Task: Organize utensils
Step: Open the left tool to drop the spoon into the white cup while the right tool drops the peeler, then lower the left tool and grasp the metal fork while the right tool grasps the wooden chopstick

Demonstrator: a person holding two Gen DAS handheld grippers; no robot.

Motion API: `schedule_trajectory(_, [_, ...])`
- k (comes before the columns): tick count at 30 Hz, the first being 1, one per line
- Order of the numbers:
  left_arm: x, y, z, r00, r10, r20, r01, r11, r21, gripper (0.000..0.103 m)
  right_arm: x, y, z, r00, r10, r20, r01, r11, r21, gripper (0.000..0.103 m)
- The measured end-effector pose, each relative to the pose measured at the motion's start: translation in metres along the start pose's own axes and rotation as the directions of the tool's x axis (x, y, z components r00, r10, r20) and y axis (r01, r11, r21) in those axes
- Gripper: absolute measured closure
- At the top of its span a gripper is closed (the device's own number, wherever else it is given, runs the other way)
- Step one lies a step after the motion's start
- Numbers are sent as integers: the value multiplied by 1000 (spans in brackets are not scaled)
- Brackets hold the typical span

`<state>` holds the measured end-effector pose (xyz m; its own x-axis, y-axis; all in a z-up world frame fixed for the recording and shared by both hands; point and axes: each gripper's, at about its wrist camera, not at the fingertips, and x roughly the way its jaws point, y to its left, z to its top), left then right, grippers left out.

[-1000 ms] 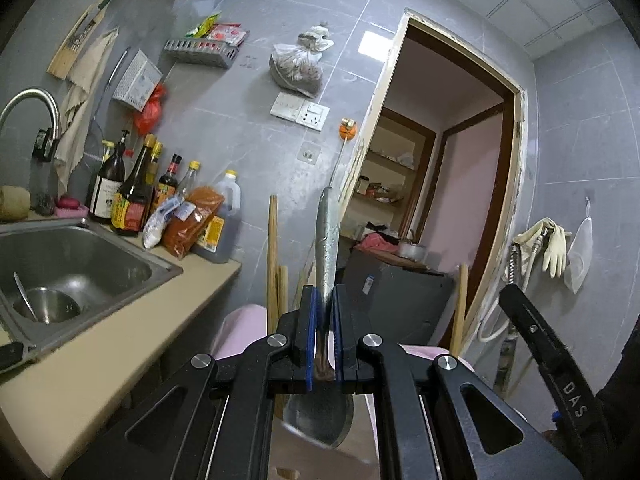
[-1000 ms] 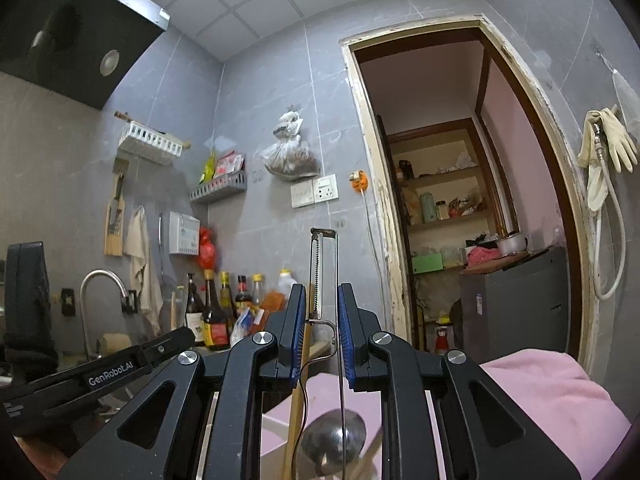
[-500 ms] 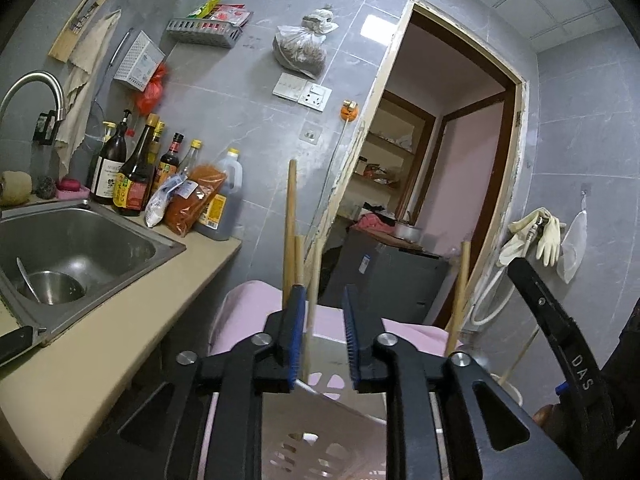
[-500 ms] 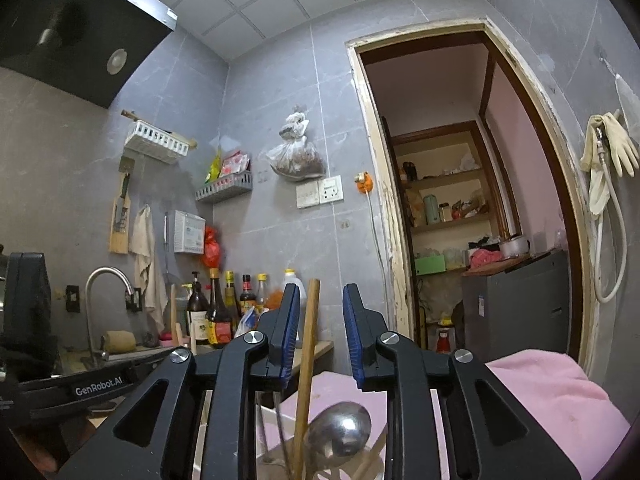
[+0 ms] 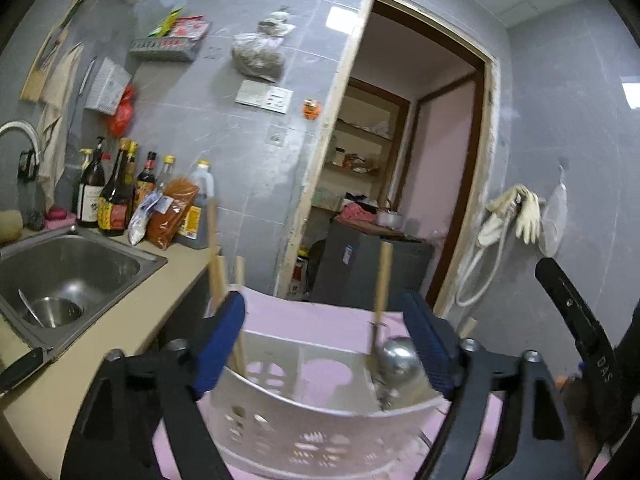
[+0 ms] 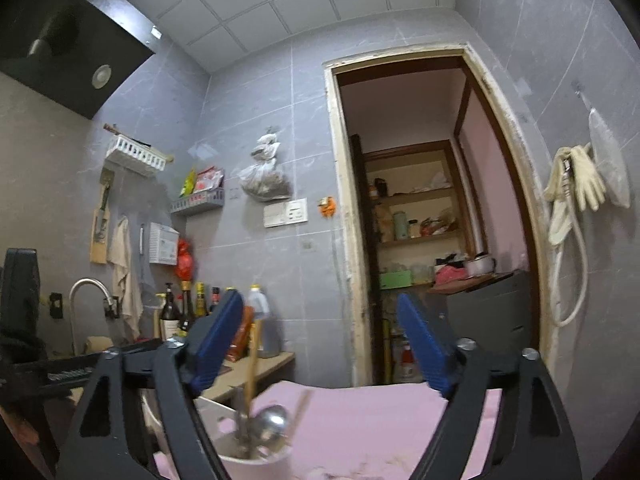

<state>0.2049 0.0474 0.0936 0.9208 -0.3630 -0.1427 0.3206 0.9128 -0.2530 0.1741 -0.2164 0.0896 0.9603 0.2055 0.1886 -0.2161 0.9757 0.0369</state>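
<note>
Left wrist view: left tool (image 5: 322, 344) spread wide, jaws just opened, nothing pressed between the blue pads (image 5: 220, 340); only the white perforated holder (image 5: 320, 412) and its contents visible through the gap. Holder standing on the pink surface (image 5: 312, 316), just below and ahead of the tool. Inside it: wooden sticks (image 5: 240, 312) upright near the left pad, another wooden handle (image 5: 383, 280) upright toward the right, a steel ladle bowl (image 5: 400, 360) resting close to the right pad. Whether the left pad touches the sticks: cannot tell, blurred. Right wrist view: right tool (image 6: 320, 340) likewise released, jaws just opened, empty; holder (image 6: 256, 464) low and left of its gap, with a wooden handle (image 6: 251, 364), a metal spoon (image 6: 270, 420) and other pieces standing in it. Utensils judged deposited; retreat judged the step in hand. Risks noted: both tools close over one light plastic holder, so a pad or finger catching a tall handle on the way out likely to lever the holder over or flick a piece onto the surface; top-heavy load leaning to one side adds to tipping; the two tools near each other, so a clash possible during withdrawal. Sink (image 5: 60, 272) and bottles (image 5: 116, 196) to the left, well apart.
</note>
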Motion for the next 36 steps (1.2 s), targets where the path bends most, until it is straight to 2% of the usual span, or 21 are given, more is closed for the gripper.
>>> schedule_trajectory(1, [-1, -7, -1, 1000, -5, -10, 5, 1000, 20, 22, -4, -5, 3, 1000, -10, -4, 10, 1000, -10, 11])
schedule_trajectory(2, [-2, -15, -3, 1000, -12, -23, 12, 999, 42, 18, -11, -14, 5, 1000, -21, -8, 21, 1000, -22, 2])
schedule_trajectory(3, [-3, -21, -6, 999, -17, -32, 19, 998, 58, 16, -16, -20, 7, 1000, -27, -9, 27, 999, -30, 0])
schedule_trajectory(7, [-8, -47, -17, 996, -56, -71, 63, 994, 91, 14, -33, -46, 8, 995, -87, -55, 81, 991, -103, 0])
schedule_trajectory(10, [-5, -67, -26, 988, -79, -135, 94, 990, 102, 14, -40, -64, 5, 987, -114, -109, 100, 987, -126, 0])
schedule_trajectory(16, [3, -98, -53, 966, -72, -247, 106, 986, 127, 14, -48, -99, -9, 955, -126, -270, 93, 987, -132, 0])
schedule_trajectory(20, [16, -113, -76, 943, -57, -329, 109, 984, 141, 14, -47, -111, -23, 917, -107, -384, 58, 989, -135, 1])
schedule_trajectory(23, [28, -124, -91, 916, -54, -396, 126, 980, 158, 14, -43, -116, -38, 872, -84, -482, 21, 991, -134, 4])
schedule_trajectory(25, [35, -130, -99, 902, -49, -428, 134, 976, 172, 15, -41, -118, -46, 849, -73, -524, 1, 991, -136, 10])
schedule_trajectory(27, [41, -136, -106, 887, -49, -460, 149, 972, 184, 20, -37, -119, -56, 813, -55, -579, -30, 990, -135, 16])
schedule_trajectory(28, [45, -138, -109, 878, -48, -476, 155, 970, 187, 26, -34, -121, -64, 789, -43, -613, -49, 990, -132, 18])
schedule_trajectory(30, [56, -142, -116, 851, -43, -523, 168, 966, 195, 37, -32, -122, -72, 763, -23, -647, -72, 990, -121, 36])
schedule_trajectory(33, [71, -143, -124, 814, -34, -579, 171, 968, 185, 53, -26, -125, -84, 714, 13, -700, -101, 991, -84, 51])
schedule_trajectory(35, [86, -140, -129, 783, -27, -622, 161, 974, 161, 65, -20, -126, -86, 690, 43, -723, -123, 991, -58, 57])
schedule_trajectory(36, [92, -138, -131, 769, -28, -639, 156, 977, 145, 67, -17, -126, -88, 676, 54, -735, -133, 990, -49, 59])
